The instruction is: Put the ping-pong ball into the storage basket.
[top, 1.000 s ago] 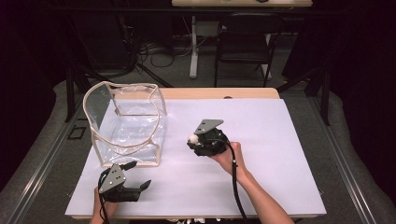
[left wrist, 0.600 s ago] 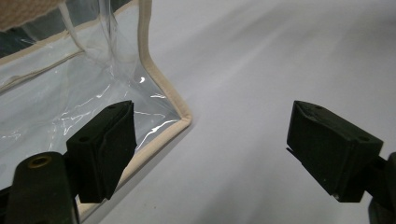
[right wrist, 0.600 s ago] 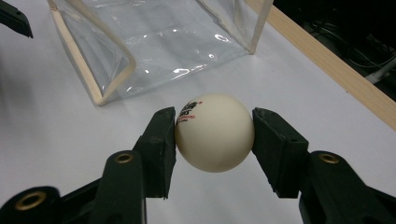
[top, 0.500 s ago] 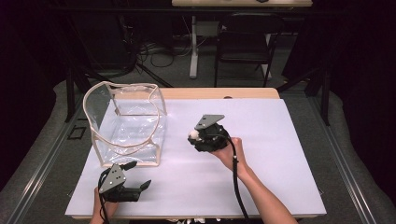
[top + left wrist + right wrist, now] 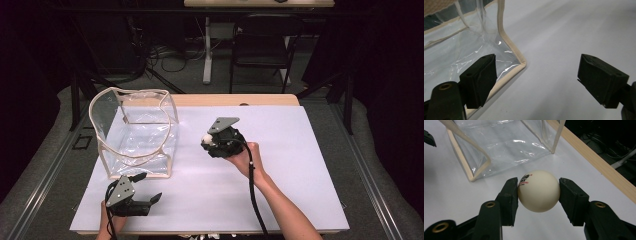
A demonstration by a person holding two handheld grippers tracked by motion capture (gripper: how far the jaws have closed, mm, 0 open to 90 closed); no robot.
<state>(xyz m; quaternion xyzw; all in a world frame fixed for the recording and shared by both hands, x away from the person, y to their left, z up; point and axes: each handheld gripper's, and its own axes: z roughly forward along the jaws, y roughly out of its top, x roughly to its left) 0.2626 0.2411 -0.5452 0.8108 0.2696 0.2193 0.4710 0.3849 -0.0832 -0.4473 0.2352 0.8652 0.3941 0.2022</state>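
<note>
The right gripper (image 5: 538, 192) is gripping a white ping-pong ball (image 5: 539, 190), its fingers (image 5: 509, 197) pressing on opposite sides, printed mark facing the camera. It is carrying the ball above the white surface (image 5: 300, 165), just right of the clear plastic bag (image 5: 135, 132), whose open top is facing up, apparently ready to receive the ball. The left gripper (image 5: 150, 201) is resting near the bag's front corner, fingers (image 5: 480, 80) spread wide and holding nothing, likely placed to steady the bag.

The bag (image 5: 135, 132) stands on the table's (image 5: 300, 165) left — the ball (image 5: 205, 138) is off its right side.
</note>
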